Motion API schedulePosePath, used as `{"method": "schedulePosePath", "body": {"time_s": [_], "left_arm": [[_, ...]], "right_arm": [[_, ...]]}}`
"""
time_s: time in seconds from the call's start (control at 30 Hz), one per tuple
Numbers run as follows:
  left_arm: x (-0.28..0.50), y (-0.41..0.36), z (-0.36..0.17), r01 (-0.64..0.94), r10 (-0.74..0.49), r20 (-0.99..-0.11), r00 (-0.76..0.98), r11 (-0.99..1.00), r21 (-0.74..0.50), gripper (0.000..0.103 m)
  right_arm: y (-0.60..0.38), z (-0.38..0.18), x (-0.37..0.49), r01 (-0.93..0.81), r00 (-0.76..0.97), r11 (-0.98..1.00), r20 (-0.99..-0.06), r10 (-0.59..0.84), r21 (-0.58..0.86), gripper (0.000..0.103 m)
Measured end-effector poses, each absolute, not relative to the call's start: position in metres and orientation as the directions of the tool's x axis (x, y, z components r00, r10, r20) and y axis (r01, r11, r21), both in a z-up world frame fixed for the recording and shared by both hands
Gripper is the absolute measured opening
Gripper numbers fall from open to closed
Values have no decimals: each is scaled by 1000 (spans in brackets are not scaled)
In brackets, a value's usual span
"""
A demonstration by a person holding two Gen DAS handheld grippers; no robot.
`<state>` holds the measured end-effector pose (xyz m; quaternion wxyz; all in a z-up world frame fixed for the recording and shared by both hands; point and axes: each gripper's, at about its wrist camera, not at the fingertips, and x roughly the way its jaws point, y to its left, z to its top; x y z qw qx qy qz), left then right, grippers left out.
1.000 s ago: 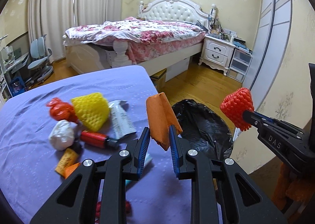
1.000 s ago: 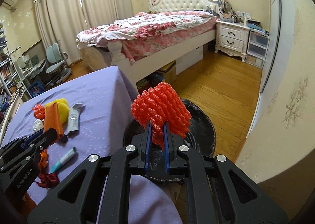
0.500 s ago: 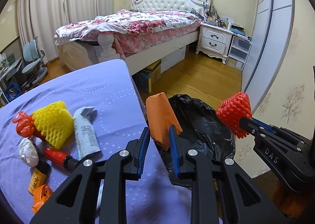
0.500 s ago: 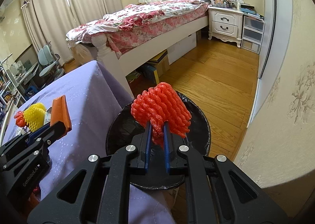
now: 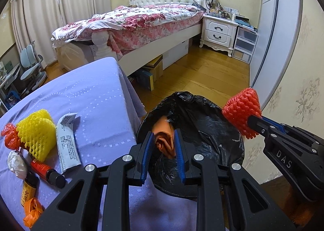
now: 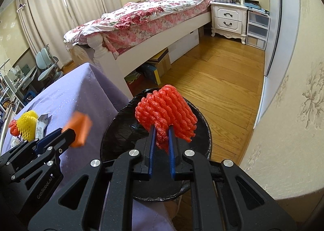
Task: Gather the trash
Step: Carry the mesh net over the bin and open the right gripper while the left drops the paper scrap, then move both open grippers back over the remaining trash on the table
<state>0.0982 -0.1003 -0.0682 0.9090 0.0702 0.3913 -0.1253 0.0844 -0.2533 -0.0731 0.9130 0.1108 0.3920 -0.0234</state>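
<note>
I have my left hand-held gripper [image 5: 162, 145] clenched on a crumpled orange wrapper [image 5: 164, 139], hanging over the mouth of the black-lined trash bin [image 5: 212, 127]. My right hand-held gripper [image 6: 161, 135] grips a red foam fruit net [image 6: 166, 112] by its lower edge, also above the bin. Both pieces look featherlight and soft: the net is springy mesh that squashes under the pads, so a pinch at one edge is enough, and I expect it may cling to the pads on letting go. The wrapper is thin and limp, and I judge it could drift sideways as it falls. On the purple-clothed surface [image 5: 97, 97] a yellow foam net [image 5: 37, 131], a white sachet [image 5: 67, 145] and a small red-capped tube [image 5: 45, 171] wait for collection.
</note>
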Motion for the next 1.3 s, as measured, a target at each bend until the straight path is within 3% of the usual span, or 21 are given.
{"method": "schedulePosePath", "body": {"time_s": [0.3, 0.6, 0.73, 0.9, 1.3], "left_arm": [[104, -104, -70, 277, -163, -739, 654, 960, 34, 24], [107, -101, -66, 261, -161, -726, 669, 965, 27, 58], [103, -97, -64, 252, -162, -723, 671, 968, 17, 65], [96, -88, -58, 236, -157, -720, 676, 972, 10, 66], [66, -46, -43, 175, -125, -714, 689, 984, -3, 66]], "right_arm": [[-255, -74, 90, 131, 684, 973, -728, 49, 188, 15], [-258, -73, 87, 157, 693, 970, -721, 26, 185, 39], [-258, -72, 85, 164, 693, 969, -720, 19, 184, 46], [-256, -69, 81, 160, 695, 970, -719, 20, 181, 52], [-228, -59, 57, 113, 700, 977, -712, 50, 180, 53]]}}
